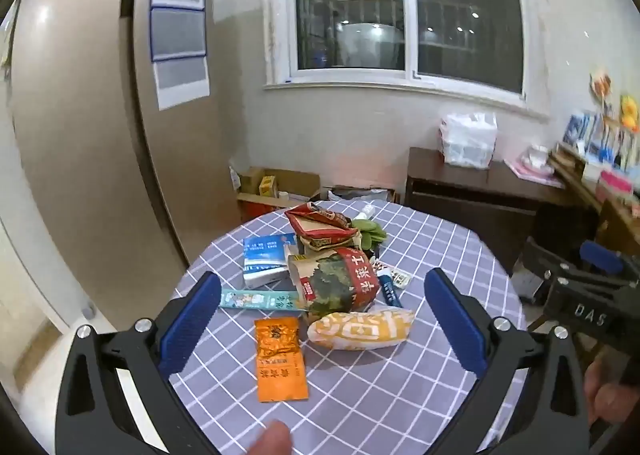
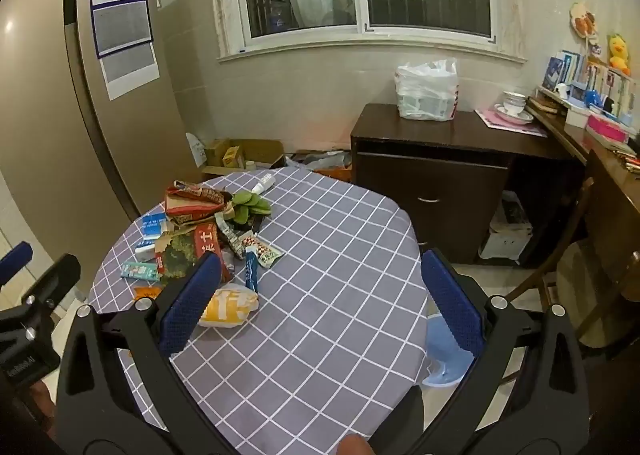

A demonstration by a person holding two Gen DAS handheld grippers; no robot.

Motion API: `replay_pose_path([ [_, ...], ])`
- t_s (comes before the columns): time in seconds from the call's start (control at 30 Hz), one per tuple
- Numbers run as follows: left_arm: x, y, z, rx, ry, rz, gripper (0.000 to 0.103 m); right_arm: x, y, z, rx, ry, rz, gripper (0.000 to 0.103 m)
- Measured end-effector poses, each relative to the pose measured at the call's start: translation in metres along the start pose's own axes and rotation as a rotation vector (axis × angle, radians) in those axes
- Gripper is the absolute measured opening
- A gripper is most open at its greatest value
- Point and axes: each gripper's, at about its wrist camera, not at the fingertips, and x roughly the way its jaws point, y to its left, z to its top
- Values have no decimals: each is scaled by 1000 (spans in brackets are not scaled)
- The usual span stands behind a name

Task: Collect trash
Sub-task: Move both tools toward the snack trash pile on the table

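A heap of trash lies on a round table with a grey checked cloth (image 1: 400,395) (image 2: 320,335). Nearest in the left wrist view are an orange sachet (image 1: 280,359), a yellow-and-white wrapper (image 1: 360,329), a red-and-green carton (image 1: 340,285), a blue-and-white box (image 1: 266,261) and a teal strip pack (image 1: 260,301). My left gripper (image 1: 322,319) hangs open above them, touching nothing. My right gripper (image 2: 320,295) is open over bare cloth, right of the heap; the yellow wrapper (image 2: 230,307) lies by its left finger (image 2: 192,303). The right gripper's body (image 1: 588,295) shows at the right edge.
A light blue bin (image 2: 444,355) stands on the floor beyond the table's right edge. A dark wooden cabinet (image 2: 432,183) bearing a white plastic bag (image 2: 426,91) is behind. Cardboard boxes (image 2: 240,155) sit under the window, a chair (image 2: 580,255) at the right, a fridge (image 2: 60,135) at the left.
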Motion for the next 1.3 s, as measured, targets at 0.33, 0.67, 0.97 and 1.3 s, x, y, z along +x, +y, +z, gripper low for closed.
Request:
replay_pose_path([
  [0.33,9,8,-4,-60,52,-31,99,-1,8,3,-7,-11,-4,98],
  [0.67,8,8,-4,-41,43,-50,99,-3,8,2,-14,-13,-4,98],
  [0.97,8,9,-1,-41,29,-54,99,-7,15,3,-39,-19,8,98],
  [1.3,21,12,0,-28,37,-36,99,6,20,7,-55,-4,29,98],
])
